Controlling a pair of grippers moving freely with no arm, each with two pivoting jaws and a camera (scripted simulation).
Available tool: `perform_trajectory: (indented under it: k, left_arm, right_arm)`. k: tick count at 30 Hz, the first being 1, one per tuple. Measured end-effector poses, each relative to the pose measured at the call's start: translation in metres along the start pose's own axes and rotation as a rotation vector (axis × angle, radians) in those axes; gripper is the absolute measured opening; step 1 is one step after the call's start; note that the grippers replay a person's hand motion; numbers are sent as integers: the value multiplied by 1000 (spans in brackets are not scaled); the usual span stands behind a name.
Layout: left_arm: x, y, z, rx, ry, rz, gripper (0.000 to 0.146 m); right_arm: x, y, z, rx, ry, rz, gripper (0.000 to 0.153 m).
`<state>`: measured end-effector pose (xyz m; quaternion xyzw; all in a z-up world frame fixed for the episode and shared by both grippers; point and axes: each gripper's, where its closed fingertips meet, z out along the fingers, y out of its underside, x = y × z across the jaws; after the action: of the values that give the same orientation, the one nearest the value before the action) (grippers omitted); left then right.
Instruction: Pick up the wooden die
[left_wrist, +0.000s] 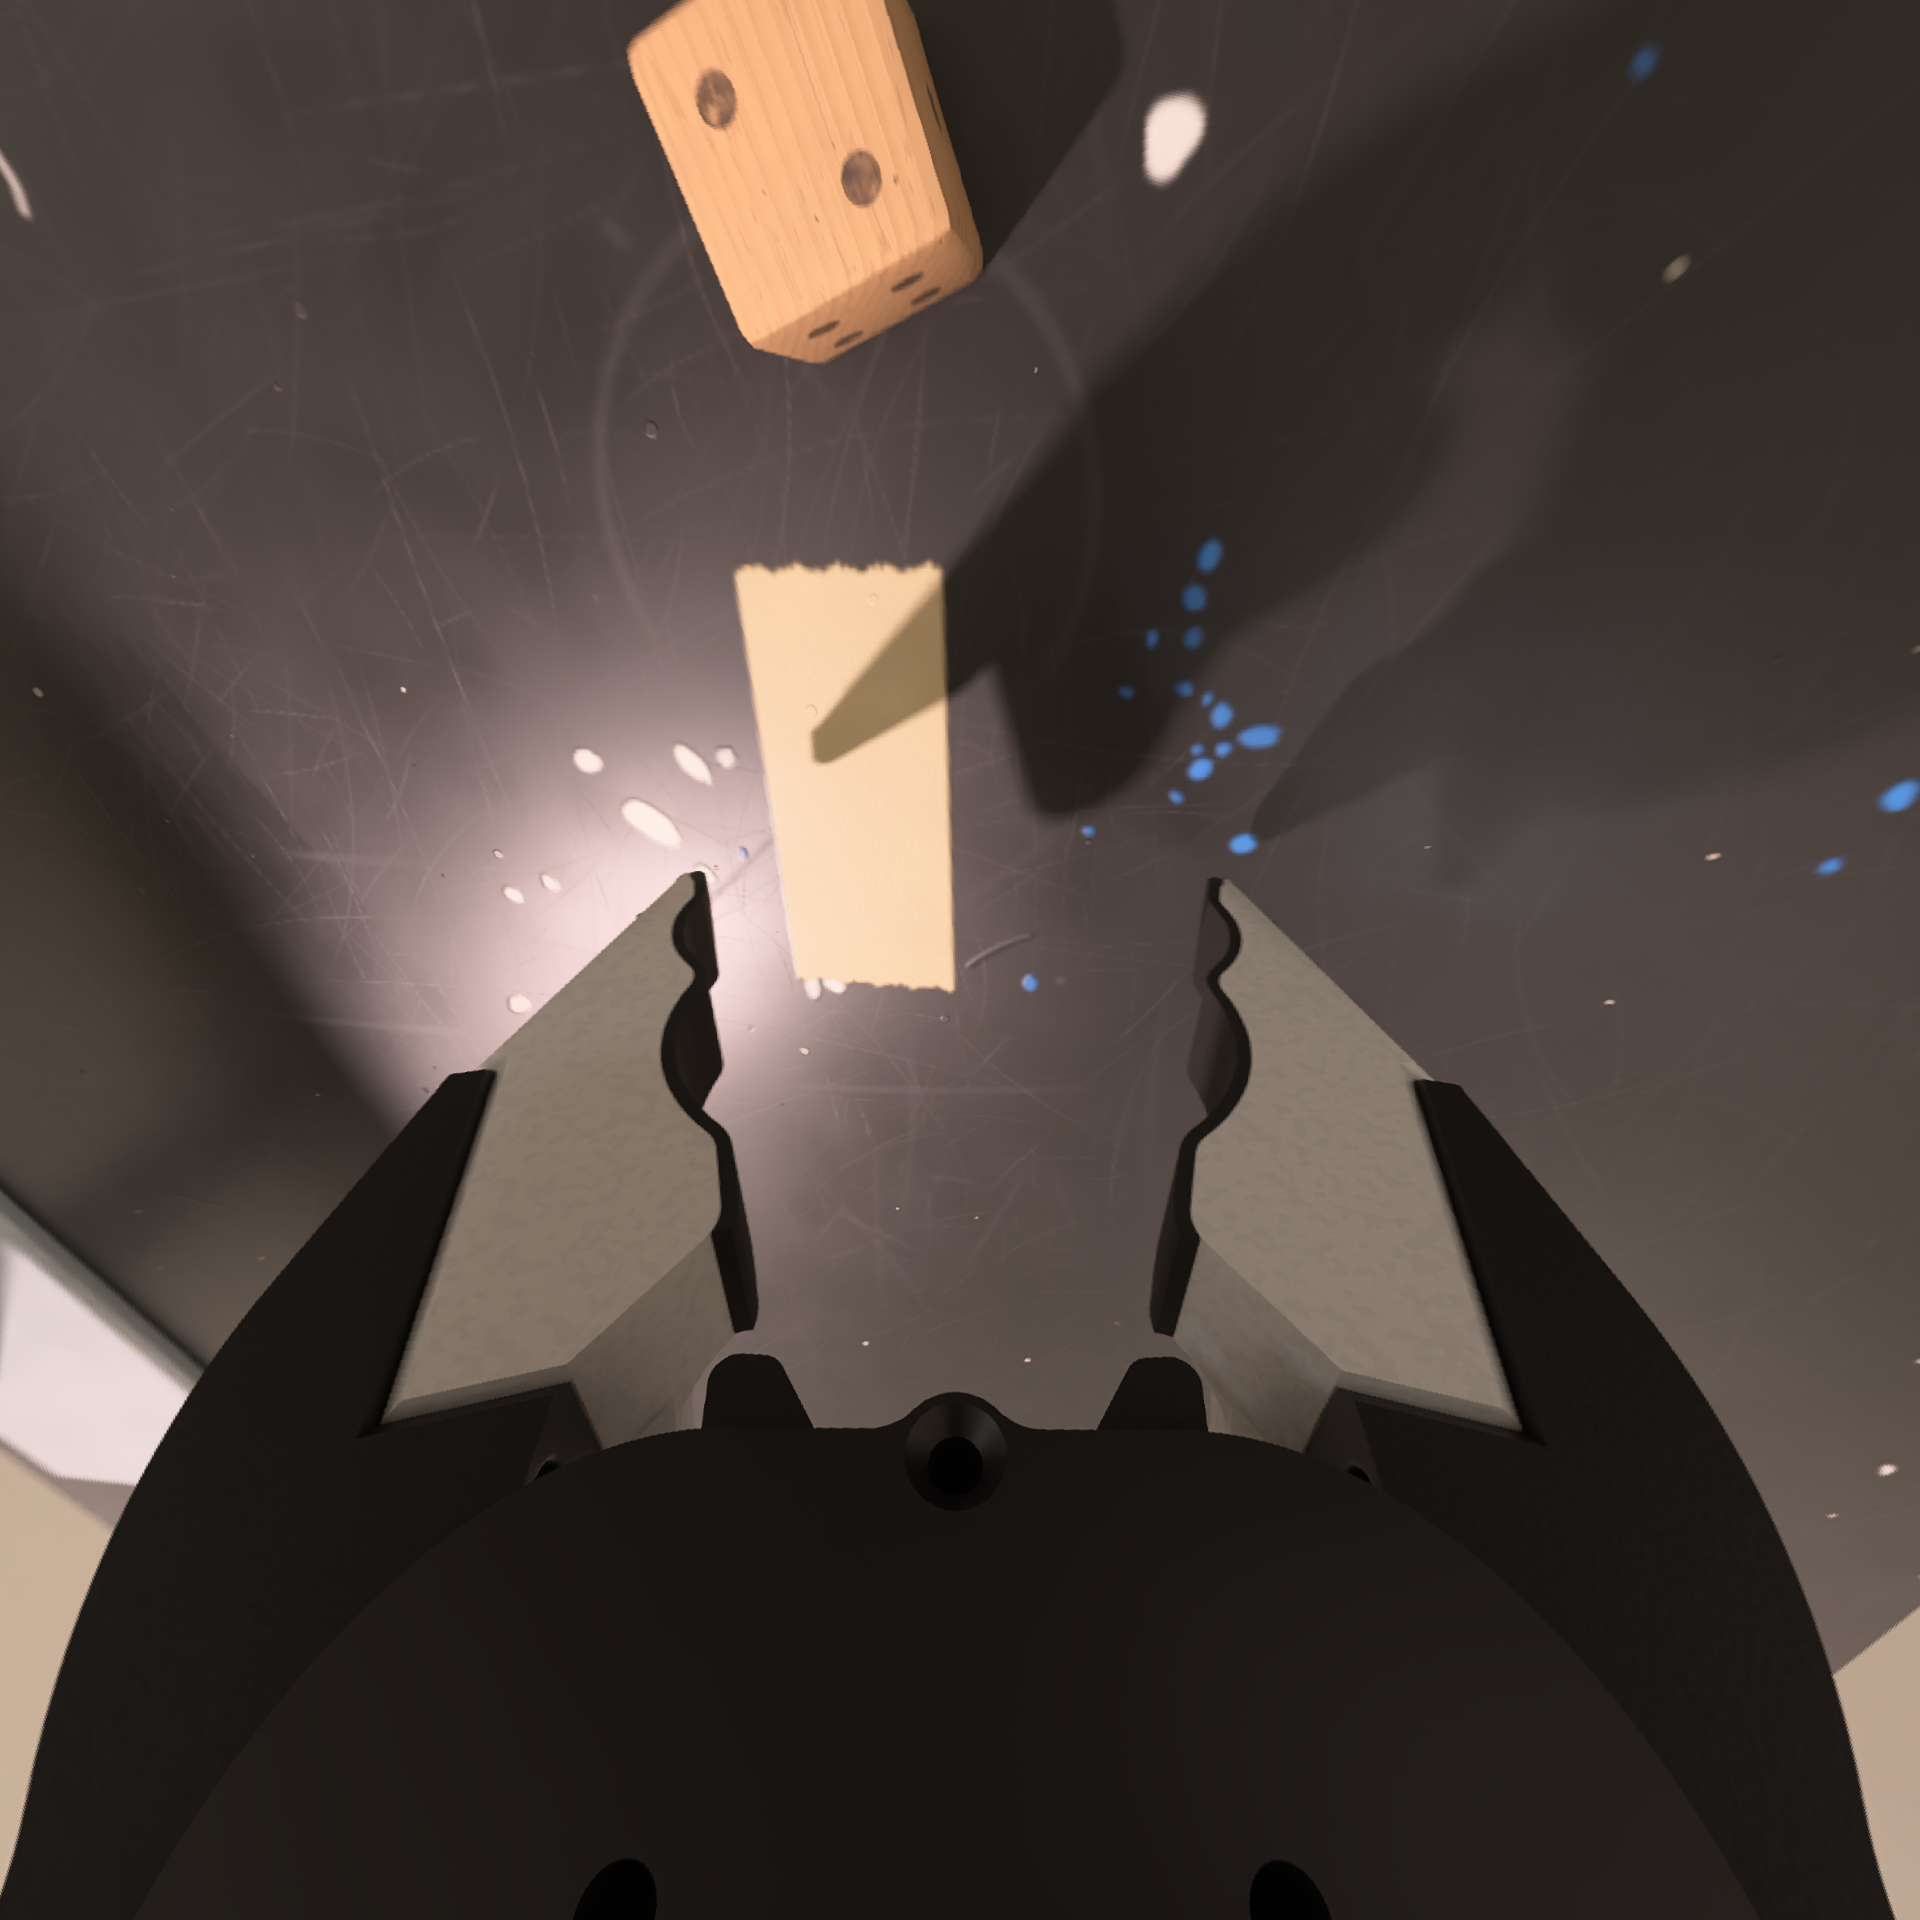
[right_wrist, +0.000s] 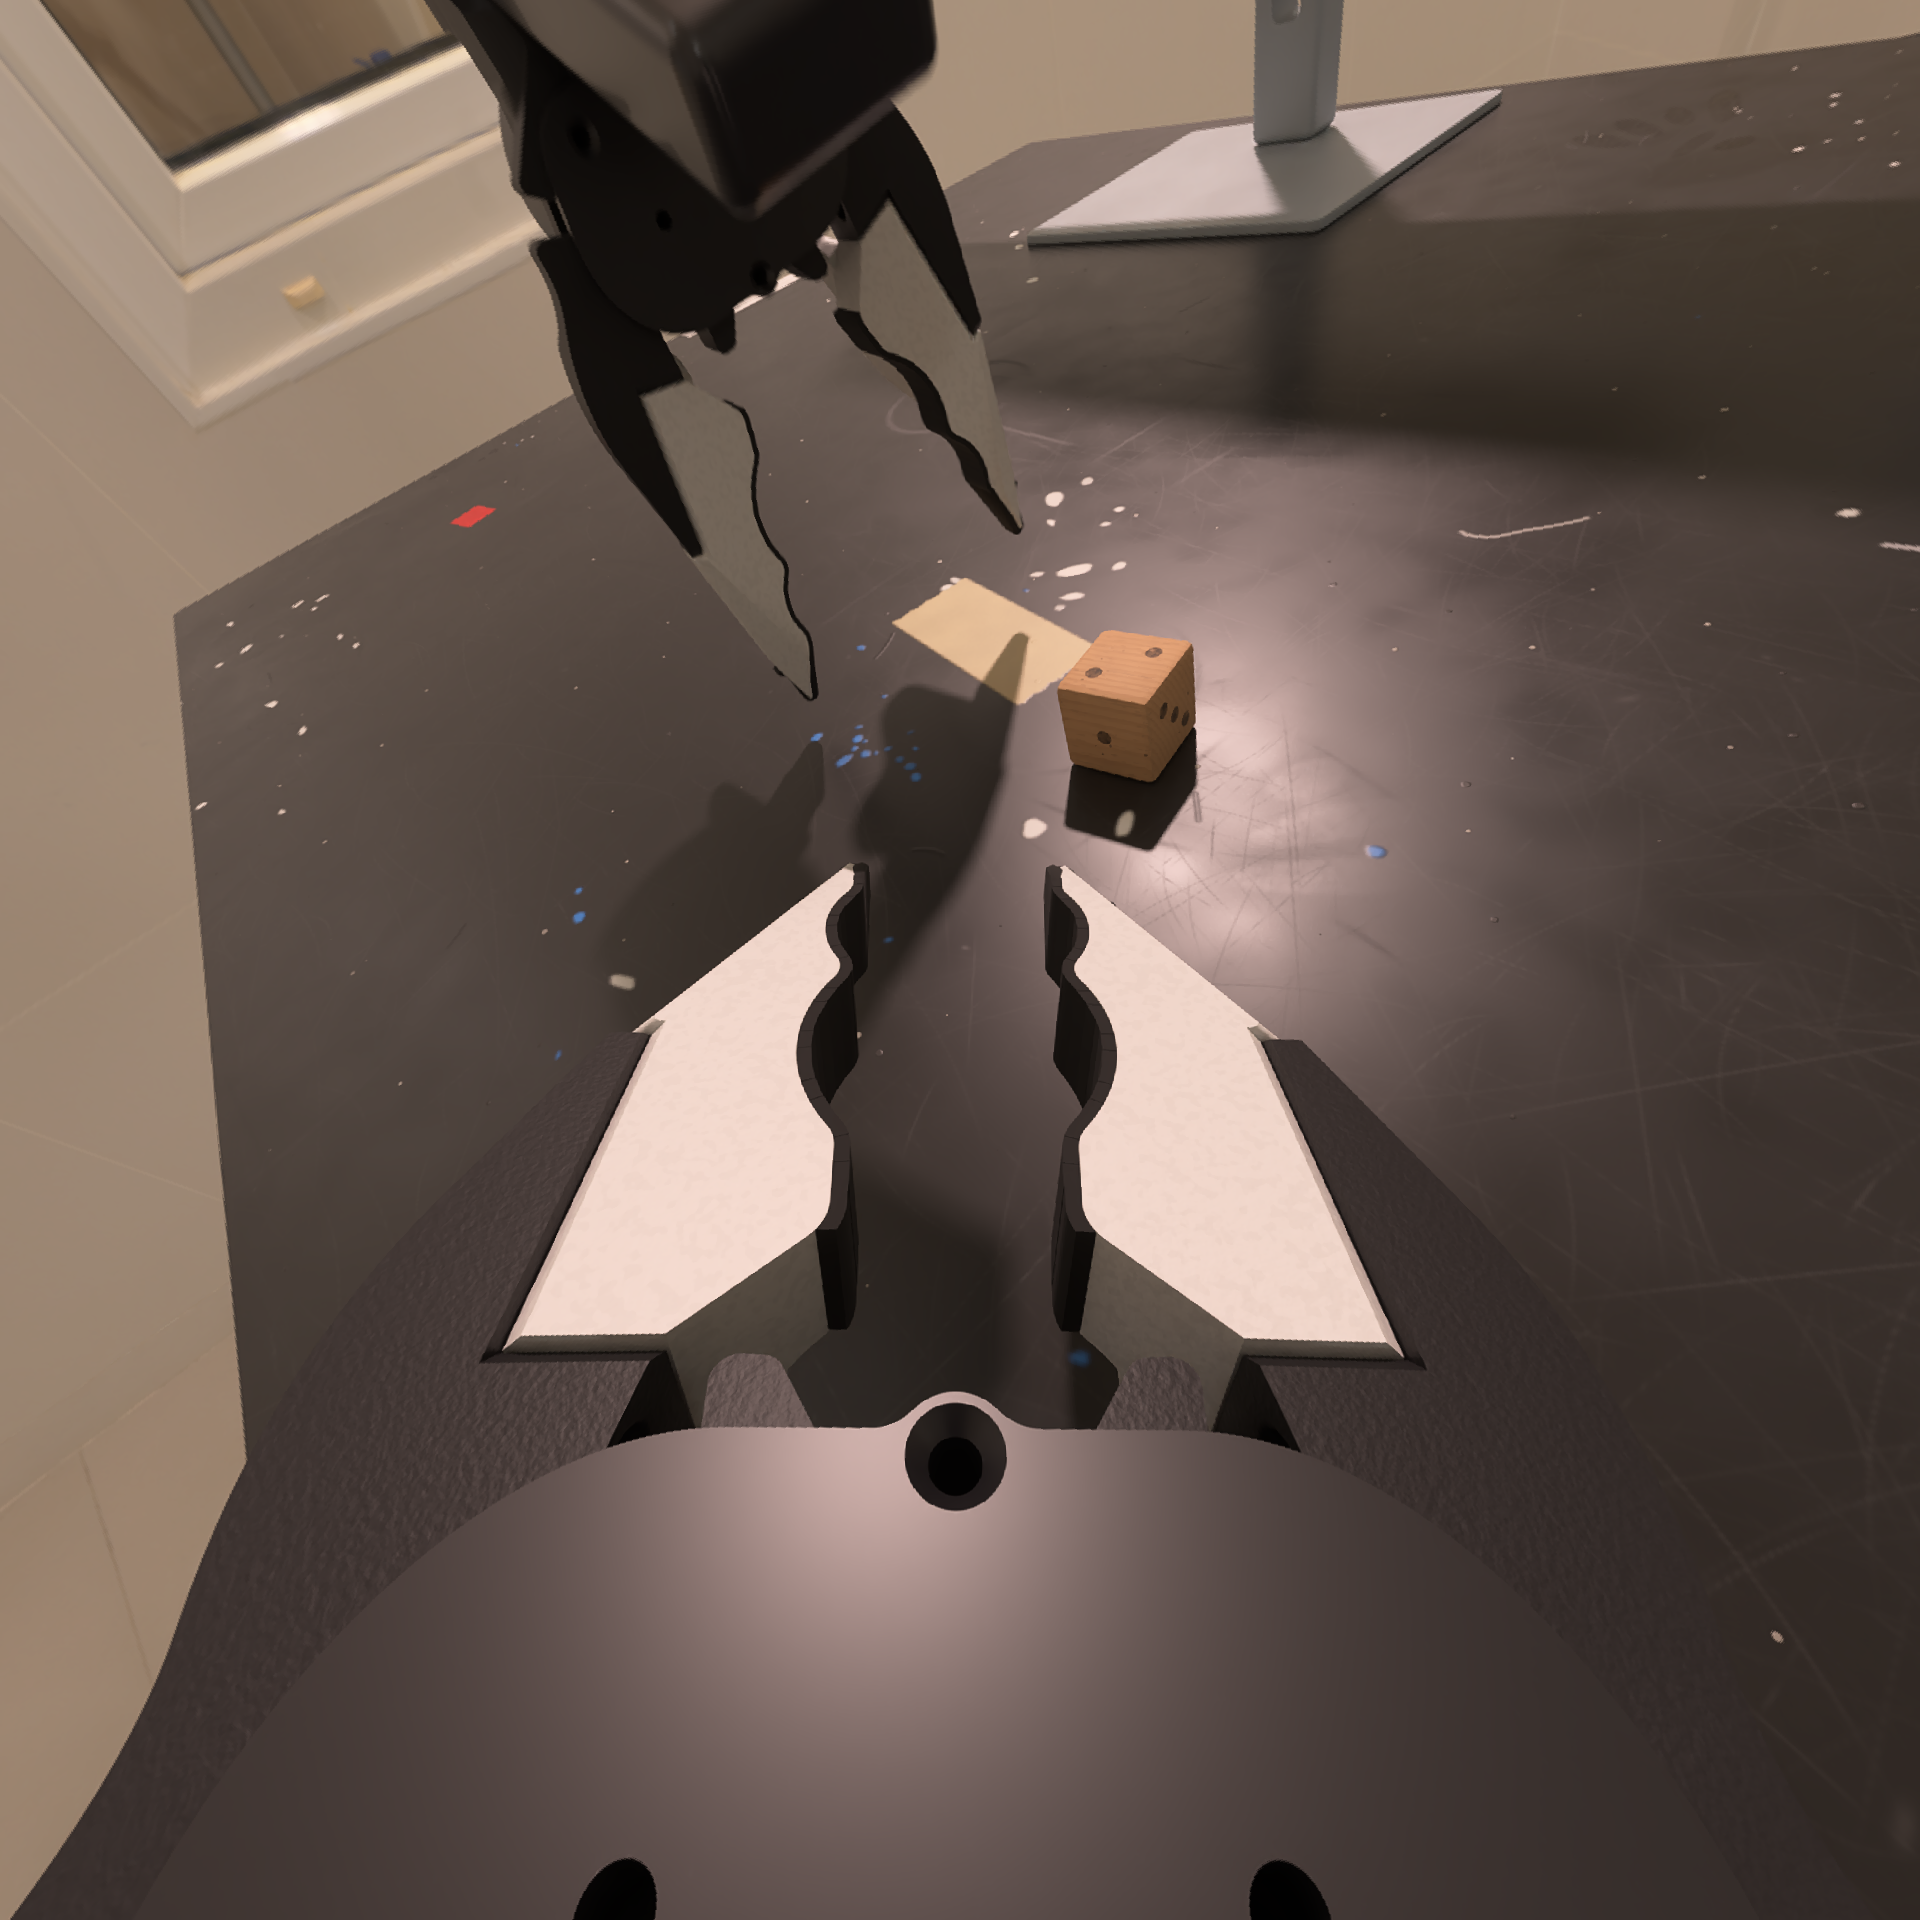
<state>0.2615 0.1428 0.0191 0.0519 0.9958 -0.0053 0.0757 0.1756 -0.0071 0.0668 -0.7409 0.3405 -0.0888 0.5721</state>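
The die (right_wrist: 1127, 704) is seen resting on the table (right_wrist: 1558, 935), untouched. Both the left claw (left_wrist: 956, 883) and the right claw (right_wrist: 954, 871) are held open, empty.

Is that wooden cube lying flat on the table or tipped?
Flat: the wooden die rests squarely on the dark table, two-dot face up.

We are counting one wooden die (right_wrist: 1127, 704), one strip of tan tape (right_wrist: 982, 636), one red marker (right_wrist: 474, 515), one monitor stand (right_wrist: 1273, 171) and two claws: left claw (left_wrist: 956, 883), right claw (right_wrist: 954, 871).
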Motion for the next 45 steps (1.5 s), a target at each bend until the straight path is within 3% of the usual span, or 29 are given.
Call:
perform_trajectory:
  k: [2, 5, 8, 11, 15, 19, 22, 27, 30, 33, 37, 45]
  left_arm:
    - [-1, 1, 6, -34, 2, 20, 101]
    - [2, 0, 9, -28, 57, 19, 102]
    - [10, 1, 9, -24, 146, 25, 81]
    - [8, 2, 8, -32, 149, 49, 72]
    - [6, 13, 6, -83, 151, 86, 31]
    - [0, 35, 6, -185, 131, 105, 19]
    - [-9, 44, 6, -220, 84, 108, 21]
    - [-15, 38, -9, -178, 70, 58, 52]
    - [-19, 11, -27, -33, 47, 8, 62]
    - [-24, -28, -35, 94, 1, -38, 60]
    - [-23, -64, -16, 130, 5, -143, 55]
    - [-19, -90, 10, 169, 34, -347, 37]
  right_arm:
    - [0, 0, 0, 2, 0, 0, 33]
    - [0, -1, -1, 8, -1, 4, 34]
    - [0, -1, -1, 12, -5, 9, 34]
    - [0, -1, -1, 12, -7, 8, 34]
    - [0, -2, -2, 20, -9, 12, 34]
    - [0, -3, -2, 24, -14, 19, 34]
    - [0, -3, -2, 24, -16, 18, 34]
    - [0, -3, -2, 27, -16, 20, 35]
    - [0, -3, -2, 23, -19, 22, 35]
    - [0, -2, -1, 14, -20, 20, 35]
    - [0, -2, -1, 15, -11, 13, 35]
    - [2, -1, 4, -12, 83, -124, 43]
